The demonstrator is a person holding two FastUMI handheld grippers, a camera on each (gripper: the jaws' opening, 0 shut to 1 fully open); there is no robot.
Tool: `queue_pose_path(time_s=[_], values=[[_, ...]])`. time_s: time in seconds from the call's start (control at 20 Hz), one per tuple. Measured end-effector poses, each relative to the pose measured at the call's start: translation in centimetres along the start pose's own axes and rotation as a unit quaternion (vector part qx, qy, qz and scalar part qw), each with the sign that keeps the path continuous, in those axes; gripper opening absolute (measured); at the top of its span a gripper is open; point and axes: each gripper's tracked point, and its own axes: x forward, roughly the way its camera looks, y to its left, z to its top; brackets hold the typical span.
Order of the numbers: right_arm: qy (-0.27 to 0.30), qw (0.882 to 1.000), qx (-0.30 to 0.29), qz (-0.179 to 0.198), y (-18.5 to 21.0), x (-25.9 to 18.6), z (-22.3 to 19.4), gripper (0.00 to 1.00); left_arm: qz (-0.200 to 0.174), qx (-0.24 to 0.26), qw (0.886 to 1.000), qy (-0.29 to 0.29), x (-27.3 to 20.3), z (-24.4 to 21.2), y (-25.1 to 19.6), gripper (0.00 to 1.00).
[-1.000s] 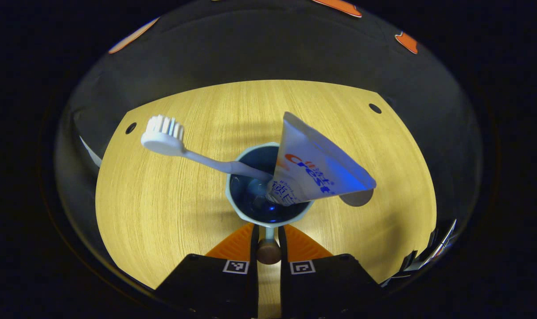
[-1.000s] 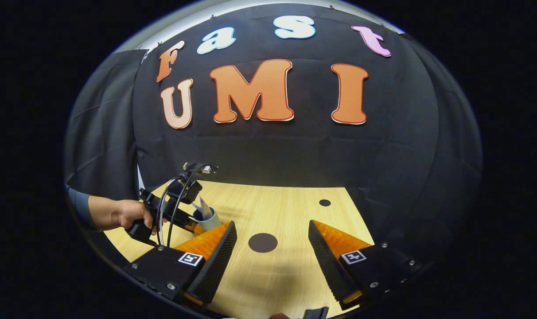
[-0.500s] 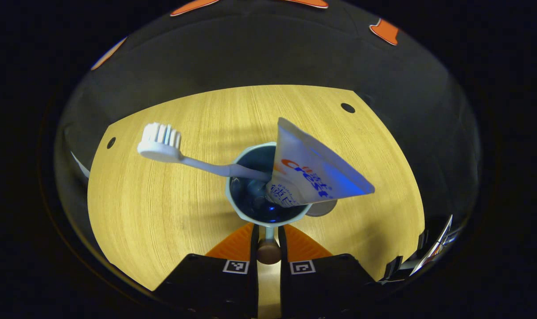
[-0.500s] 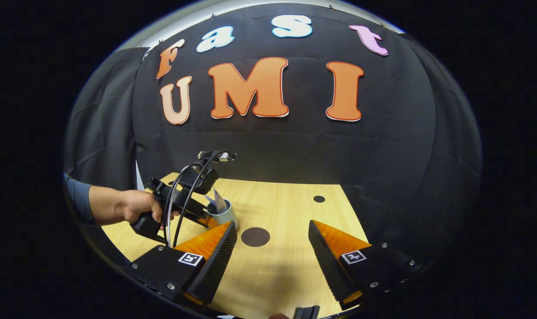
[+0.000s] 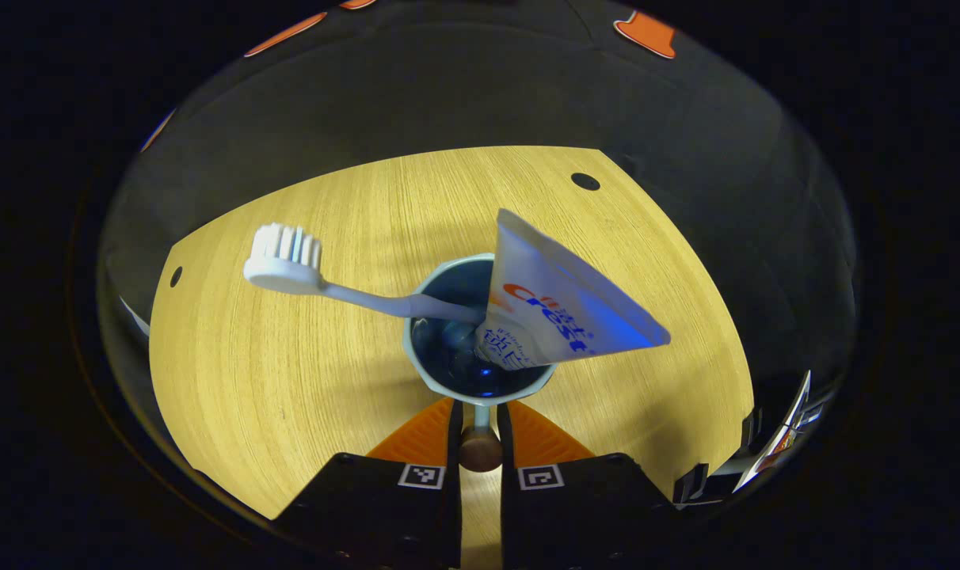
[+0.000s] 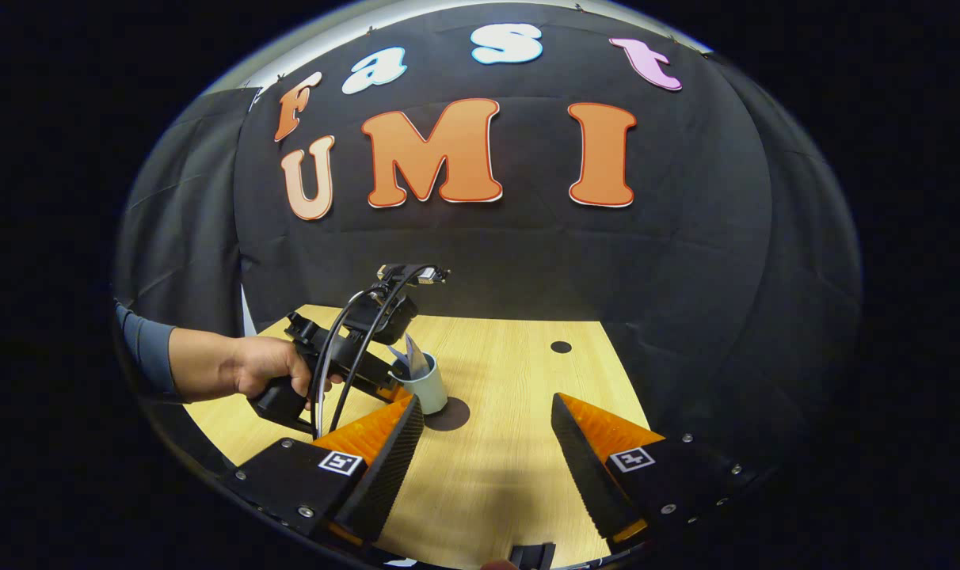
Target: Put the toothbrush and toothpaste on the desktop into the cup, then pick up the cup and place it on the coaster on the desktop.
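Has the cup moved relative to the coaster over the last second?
Yes. In the right gripper view the cup has travelled right across the desktop and now overlaps the coaster.

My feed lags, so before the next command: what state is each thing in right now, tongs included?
cup: gripped by its handle, at the coaster; seated or not, cannot tell.
toothbrush: in the cup, leaning, bristles up.
toothpaste: in the cup, crimped end up.
coaster: flat on the desktop, partly behind the cup.
left tongs: shut on the cup's handle.
right tongs: open, empty.
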Motion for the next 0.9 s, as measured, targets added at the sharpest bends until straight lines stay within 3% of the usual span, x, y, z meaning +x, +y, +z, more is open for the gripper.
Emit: queue_pose_path(time_s=[0.65,0.85,0.9], values=[[0.017,0.999,0.027,-0.015,-3.4,-0.2,-2.3,0.97,0.010,0.005,1.000,0.020,-0.7,0.4,0.4,0.19],[0.020,0.999,0.028,-0.010,-3.4,-0.3,-2.6,0.98,0.009,0.007,1.000,0.012,-1.5,1.3,0.9,0.24],[0.020,0.999,0.027,-0.007,-3.2,-0.2,-2.6,0.97,0.009,0.011,1.000,0.006,-1.8,1.5,1.2,0.30]])
